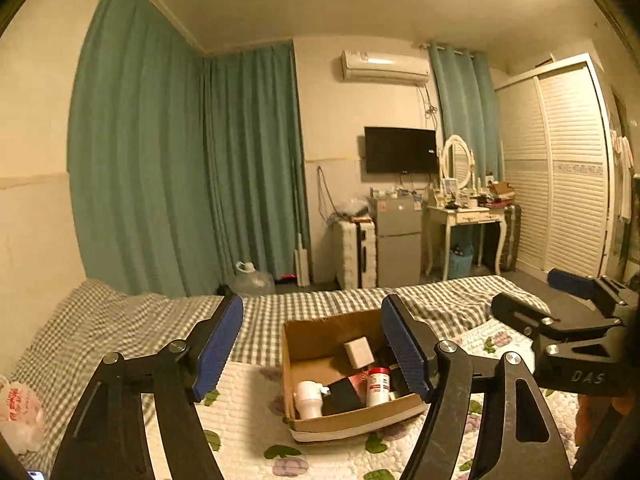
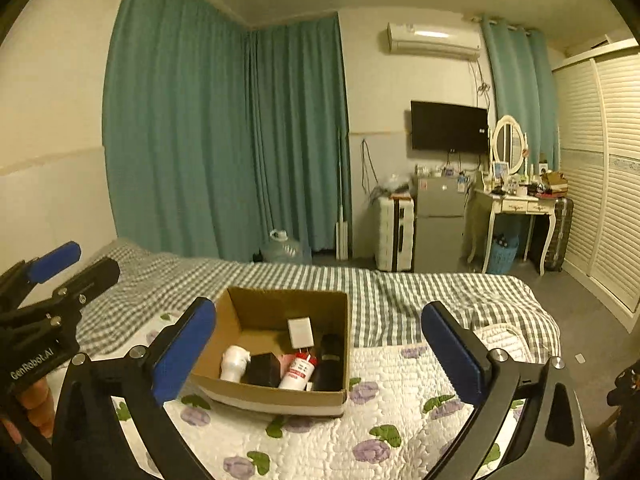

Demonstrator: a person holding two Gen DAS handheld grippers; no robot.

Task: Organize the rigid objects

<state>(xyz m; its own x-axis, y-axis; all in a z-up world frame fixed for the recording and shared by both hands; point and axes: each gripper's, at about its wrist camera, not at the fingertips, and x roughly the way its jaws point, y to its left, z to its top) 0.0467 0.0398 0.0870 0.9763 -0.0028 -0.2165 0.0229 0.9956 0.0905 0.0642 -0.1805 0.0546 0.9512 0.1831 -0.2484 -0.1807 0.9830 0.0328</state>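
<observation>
An open cardboard box point(image 1: 316, 332) point(image 2: 280, 308) sits on the bed's floral quilt. Inside it lie a white bottle point(image 1: 308, 398) point(image 2: 236, 362), a black box point(image 1: 342, 396) point(image 2: 264, 368), a red-and-white bottle point(image 1: 378, 386) point(image 2: 298, 372), a small white box point(image 1: 359, 352) point(image 2: 301, 331) and a dark cylinder point(image 2: 330, 360). My left gripper point(image 1: 312, 308) point(image 2: 92, 258) hovers above and short of the box, open, nothing between its blue pads. To its right, my right gripper point(image 2: 320, 312) point(image 1: 532, 292) is raised the same way, open and empty.
The floral quilt point(image 2: 360, 432) lies on a checked sheet point(image 2: 400, 292). A plastic bag point(image 1: 20, 412) rests at the bed's left edge. Beyond the bed stand a water jug point(image 2: 286, 250), a white suitcase point(image 2: 394, 232), a small fridge point(image 2: 438, 224), a dressing table point(image 2: 516, 204) and a louvred wardrobe point(image 2: 600, 160).
</observation>
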